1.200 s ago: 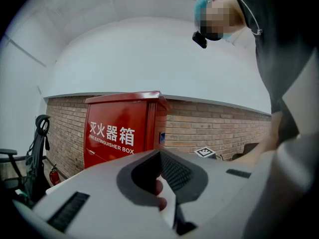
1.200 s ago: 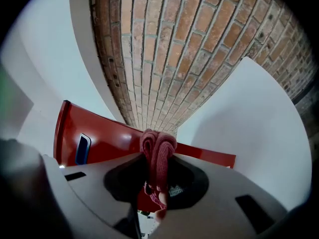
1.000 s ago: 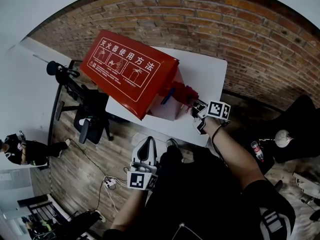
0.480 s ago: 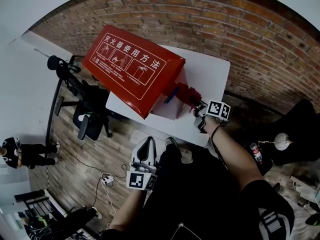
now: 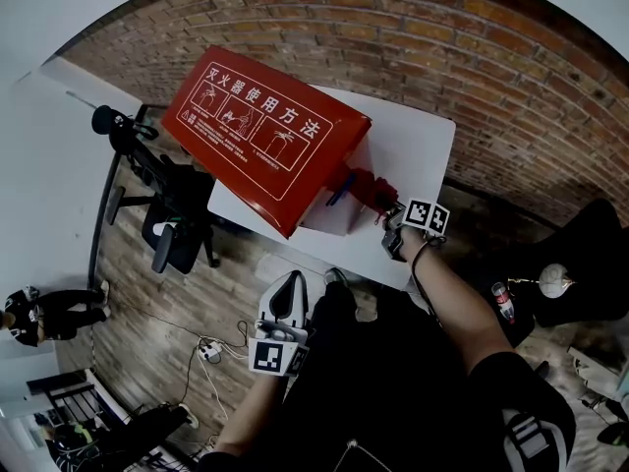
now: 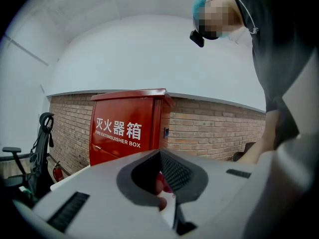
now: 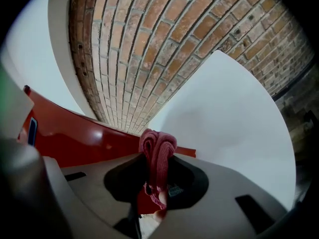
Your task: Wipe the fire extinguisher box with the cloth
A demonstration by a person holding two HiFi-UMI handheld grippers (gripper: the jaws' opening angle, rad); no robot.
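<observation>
- Two grippers show. The left gripper [image 5: 287, 298], lower centre-left of the head view, hangs below the table edge with its jaws closed together on nothing.
- Upper centre, the red fire extinguisher box [image 5: 260, 131] lies tilted on the white table [image 5: 418, 150].
- Right of centre, the right gripper [image 5: 390, 216] has its jaws clamped on the pink cloth [image 5: 369, 187], at the box's right end.

Large red face, head view: white characters 灭火器使用方法 run across the fire extinguisher box [image 5: 265, 146], above three white line-drawn instruction panels whose small print cannot be read.
Front face, left gripper view: 灭火器箱 in large white characters, FIRE EXTINGUISHER BOX in smaller white capitals beneath.
Side edge: a small blue label, unreadable.
Marker cubes: black-and-white square codes, no letters, on the left gripper [image 5: 287, 288] and right gripper [image 5: 390, 226].
</observation>
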